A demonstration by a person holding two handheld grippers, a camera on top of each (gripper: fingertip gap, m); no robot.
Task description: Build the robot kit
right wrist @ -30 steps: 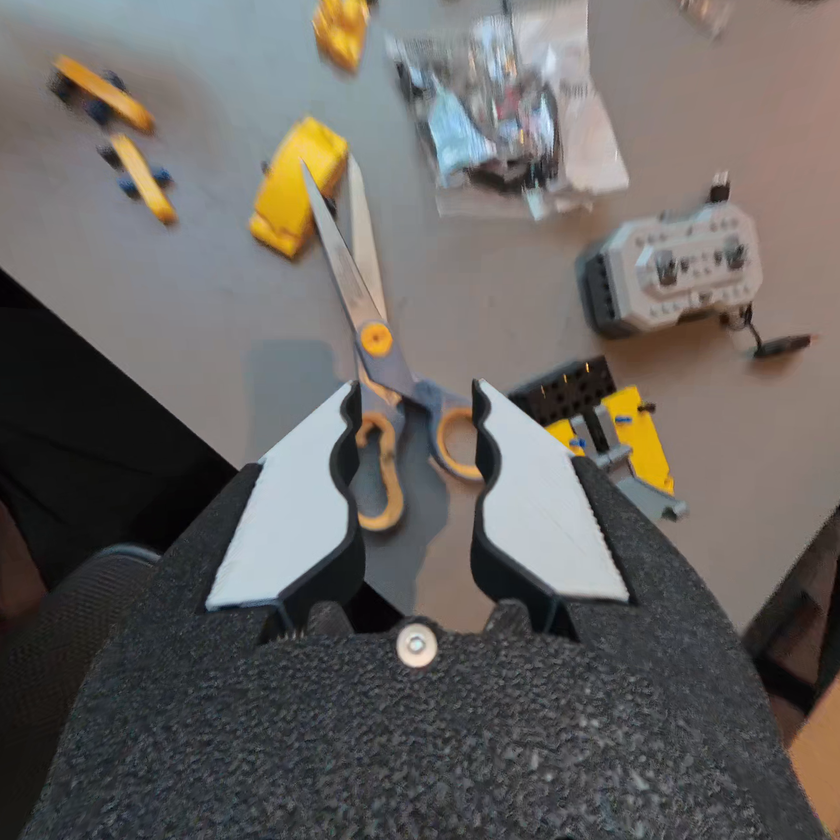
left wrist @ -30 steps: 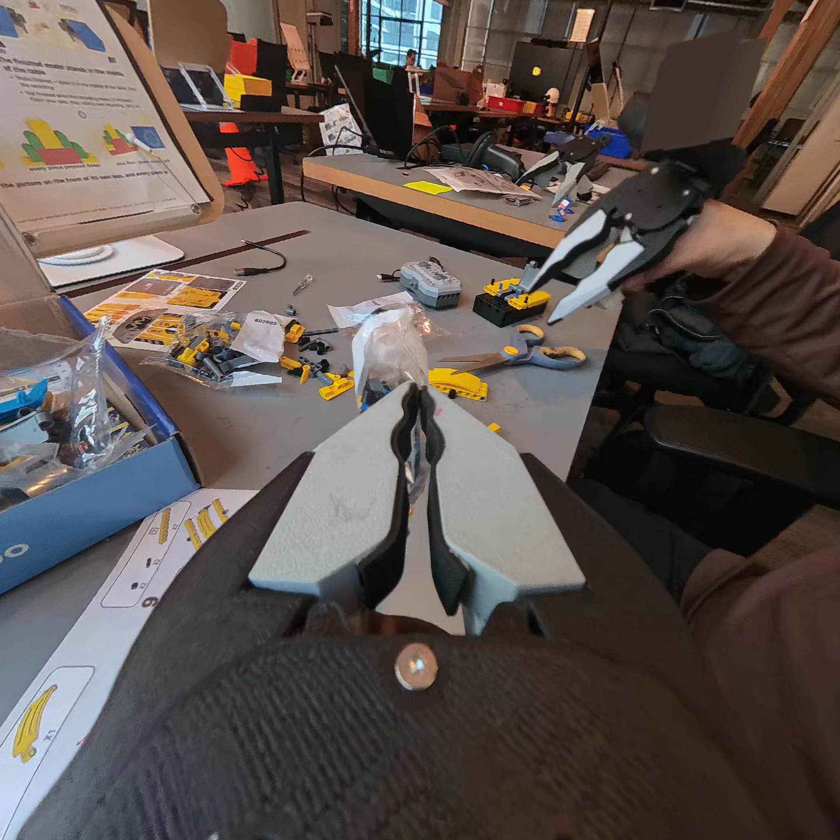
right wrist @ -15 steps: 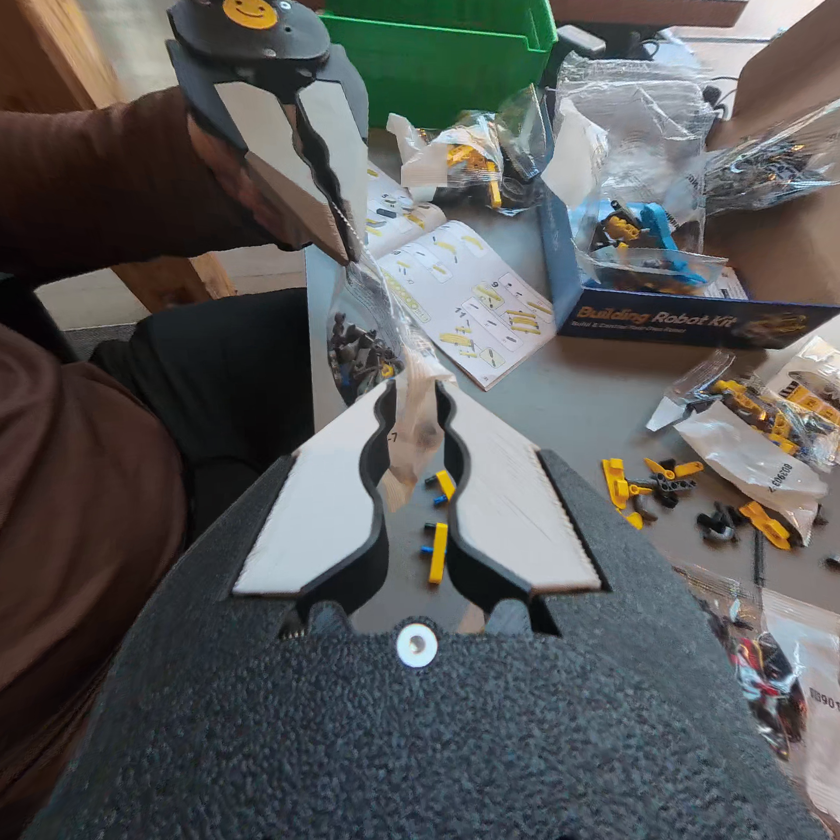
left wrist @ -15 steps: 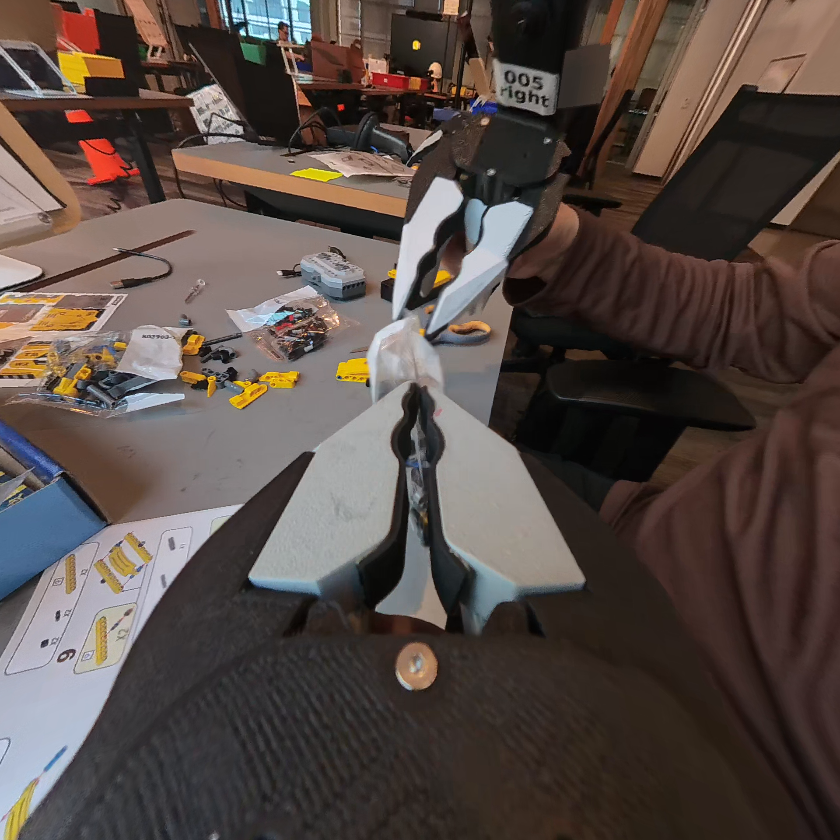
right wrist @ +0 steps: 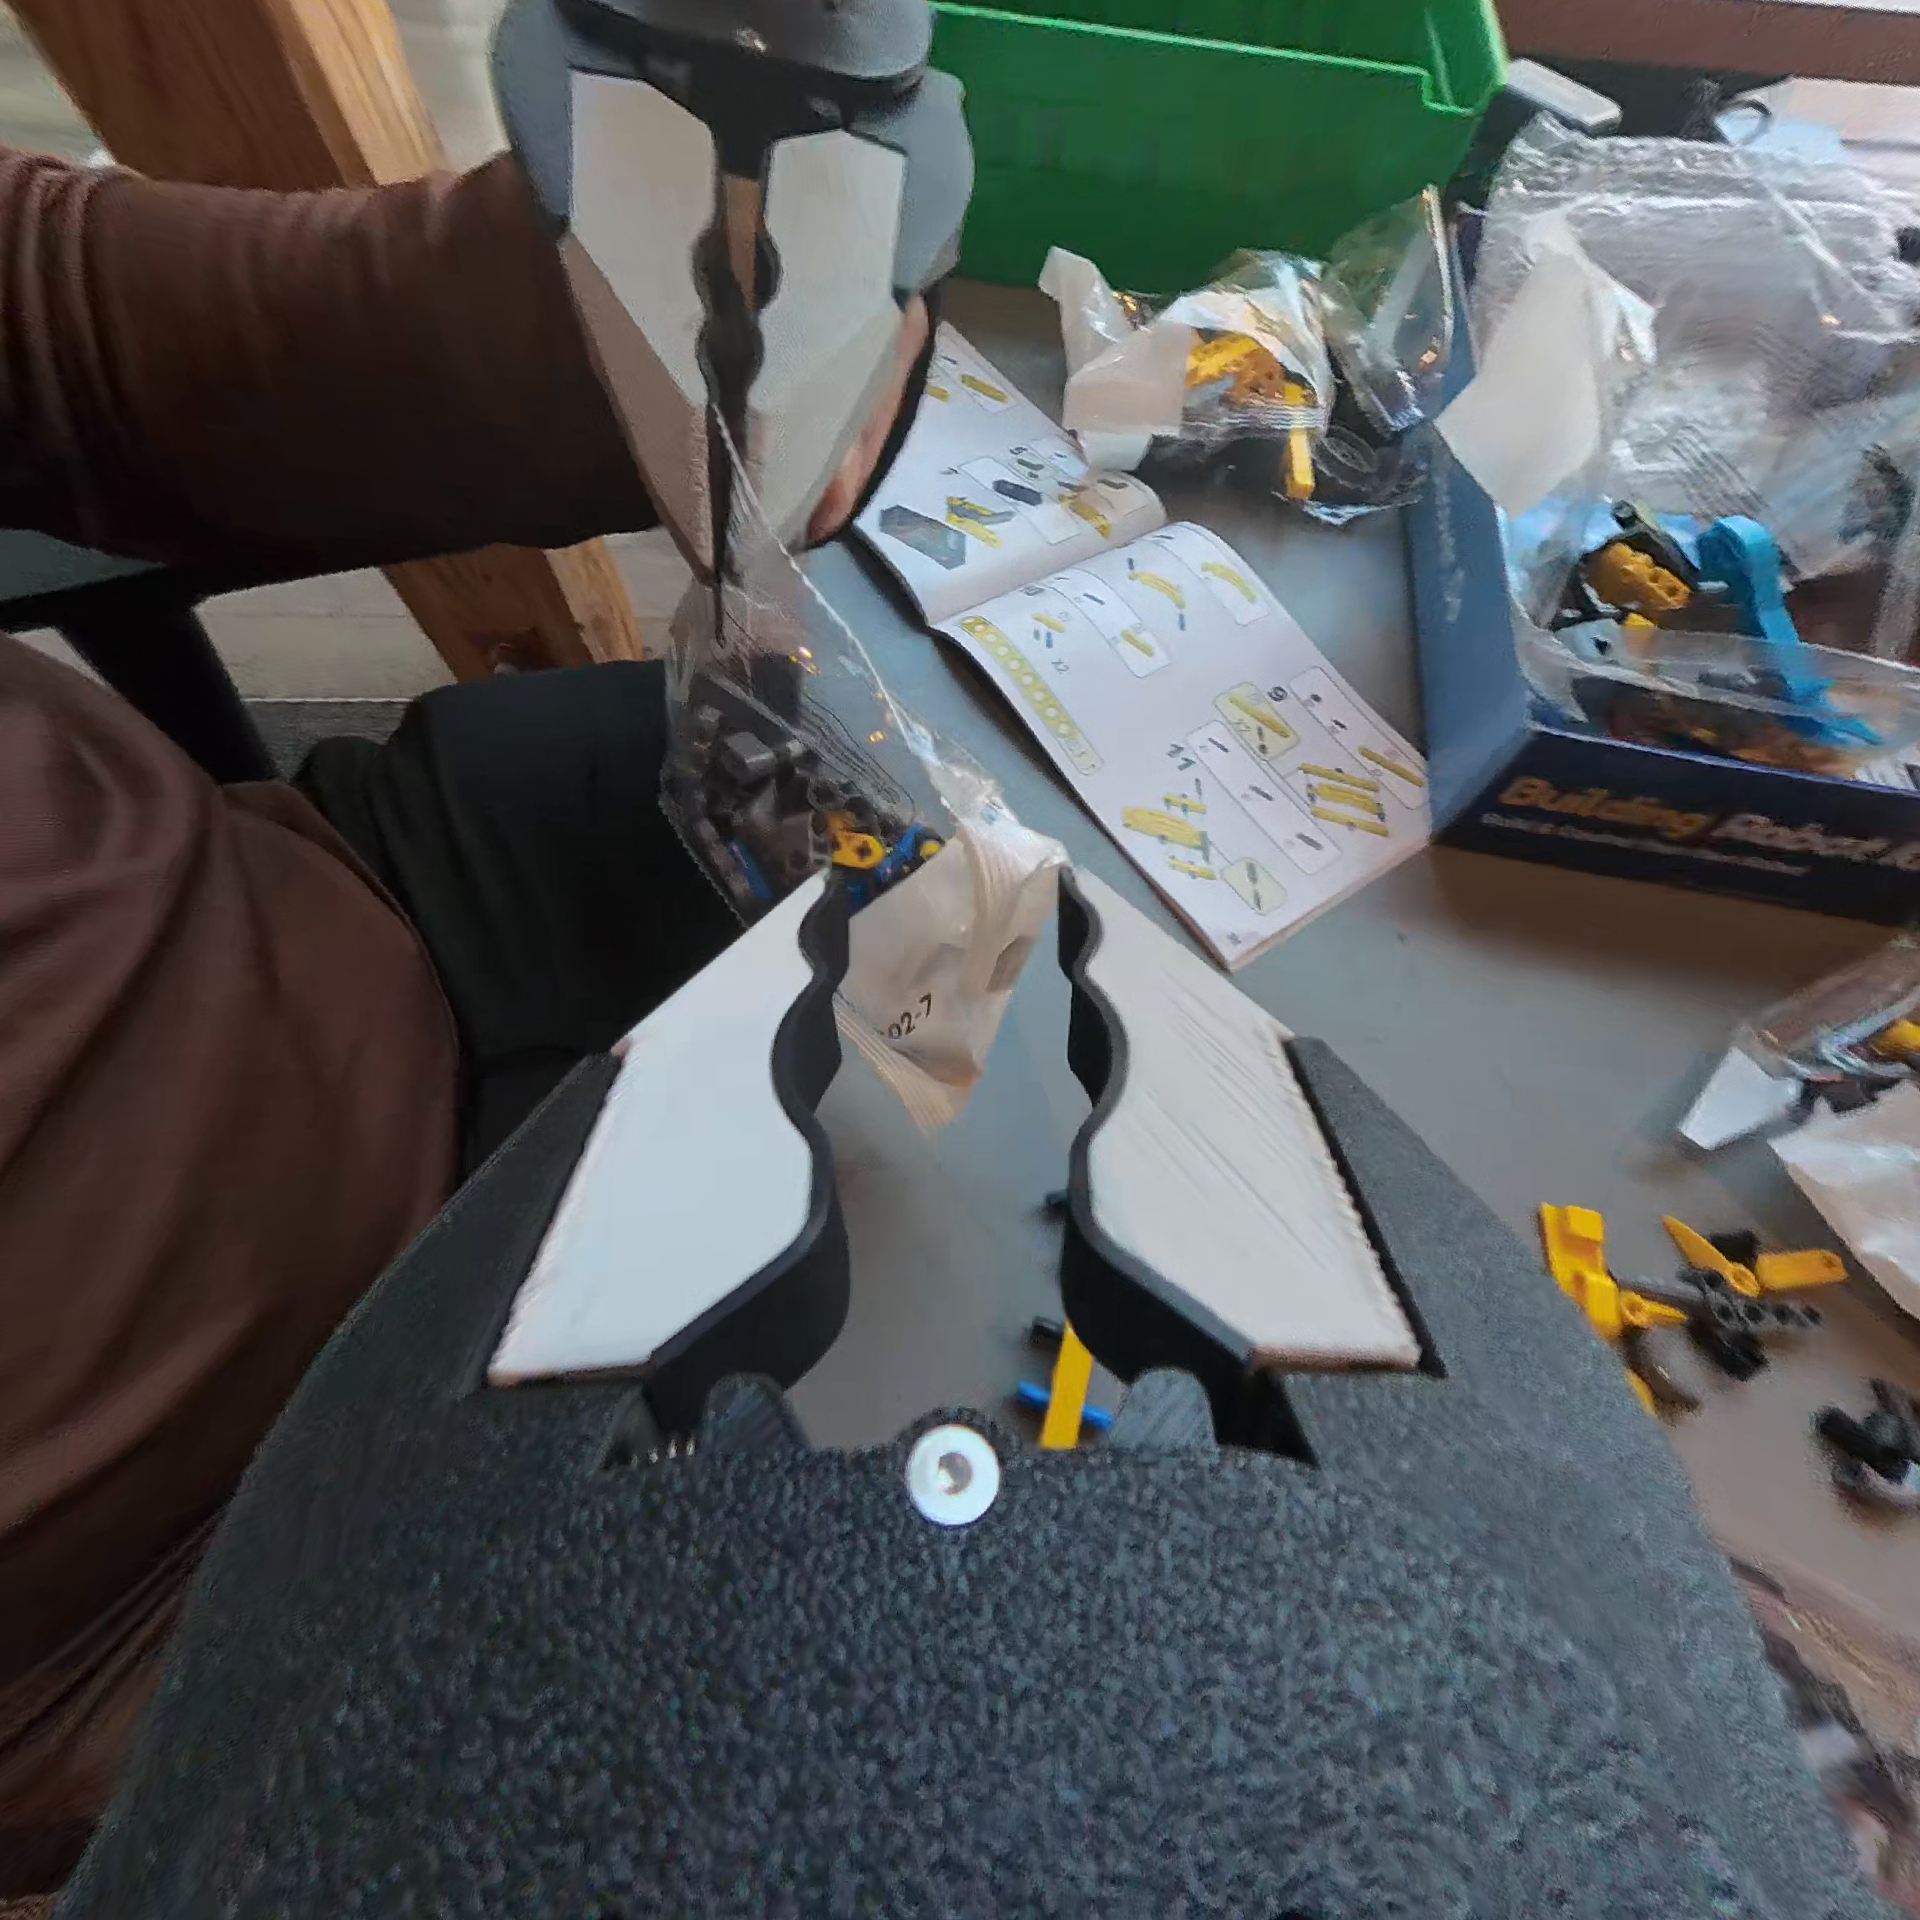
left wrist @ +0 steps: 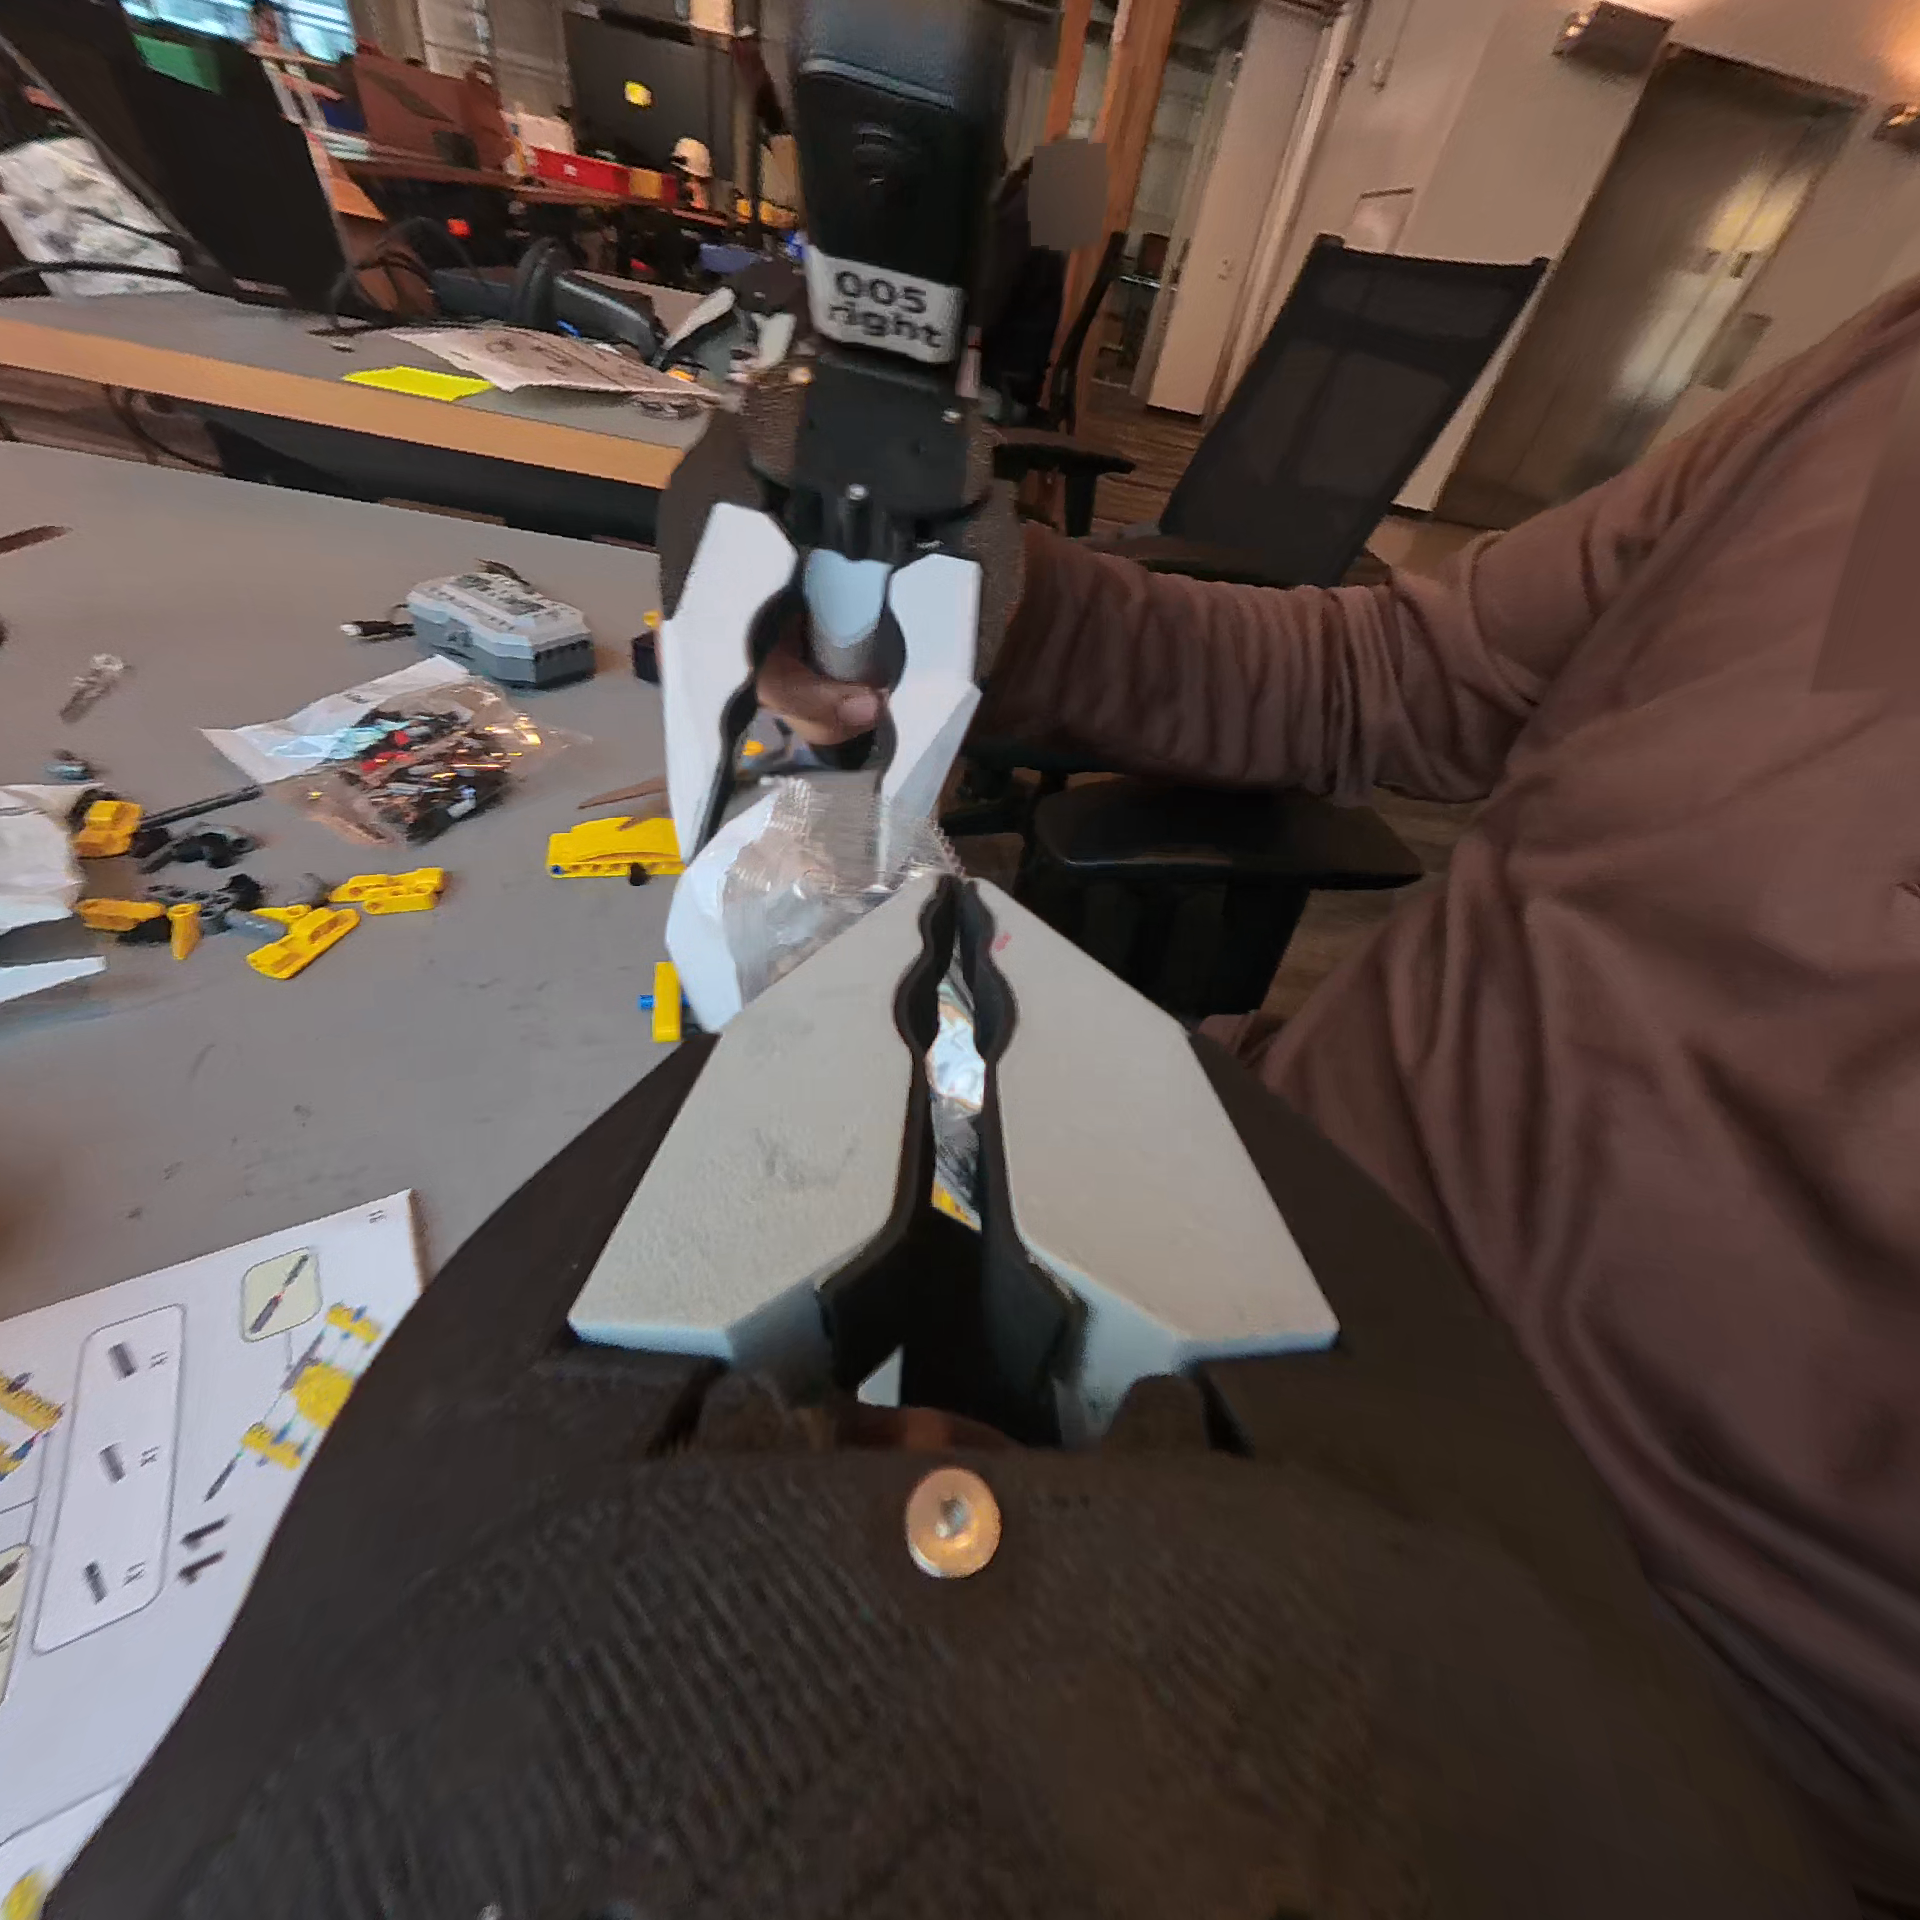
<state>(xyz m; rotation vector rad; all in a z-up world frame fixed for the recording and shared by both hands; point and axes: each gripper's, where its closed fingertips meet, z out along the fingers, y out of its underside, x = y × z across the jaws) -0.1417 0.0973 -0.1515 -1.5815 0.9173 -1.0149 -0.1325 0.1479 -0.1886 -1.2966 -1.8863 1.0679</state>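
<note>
**A:** Grey worktable [left wrist: 312,1060] in an open workshop, desks and an office chair behind. Landmark is the clear parts bag [right wrist: 790,769], held up in the air just off the table's near edge, above the person's lap.

**B:** Who has it?

**A:** The left gripper [left wrist: 951,904]. Jaws pressed together, pinching the bag's upper edge; in the right wrist view the bag hangs from its tips with small dark, blue and yellow parts pooled at the bottom. Long axis runs roughly from the left tips down toward the right gripper [right wrist: 940,894].

**B:** Right one?

**A:** Jaws spread, nothing clamped. The bag's white paper-label end [right wrist: 951,987] sits in the gap between its fingers. Contact with either finger: can't tell.

**B:** Around the bag?

**A:** Just under it, a loose yellow pin [right wrist: 1065,1387] on the table. Beyond it in the right wrist view, an open instruction booklet [right wrist: 1143,707], then a blue kit box [right wrist: 1475,675] stuffed with bags, green bin [right wrist: 1195,156] furthest. In the left wrist view, to the bag's left: scattered yellow pieces [left wrist: 312,920], a second parts bag [left wrist: 405,748], a grey battery box [left wrist: 499,629] behind that.
</note>
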